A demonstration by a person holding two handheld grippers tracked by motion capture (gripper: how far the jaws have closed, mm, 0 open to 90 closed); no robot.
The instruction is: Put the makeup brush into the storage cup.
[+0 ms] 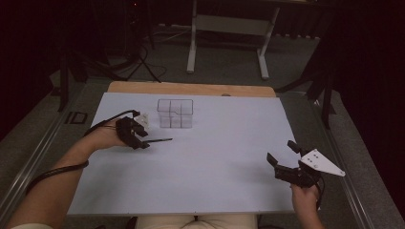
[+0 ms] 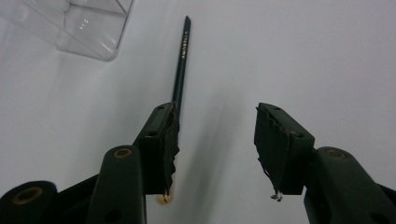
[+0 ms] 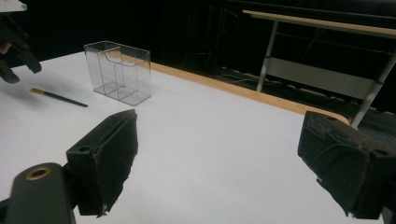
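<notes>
White sheet covers the worktop (image 1: 200, 167), wood edge showing at the far side. Clear plastic organizer (image 1: 175, 113) with compartments stands upright toward the far left-centre, nothing visible inside. Dark pencil (image 1: 160, 140) lies flat on the sheet, near the organizer, on its near side, not touching it. Left gripper (image 1: 143, 138) sits low over the pencil's butt end; fingers (image 2: 161, 140) apart, pencil lying along the inner edge of one finger, not clamped. Right gripper (image 1: 282, 157) is at the near right, well apart from pencil and organizer, fingers (image 3: 109, 154) spread wide, holding nothing. Grey plate on top of it.
</notes>
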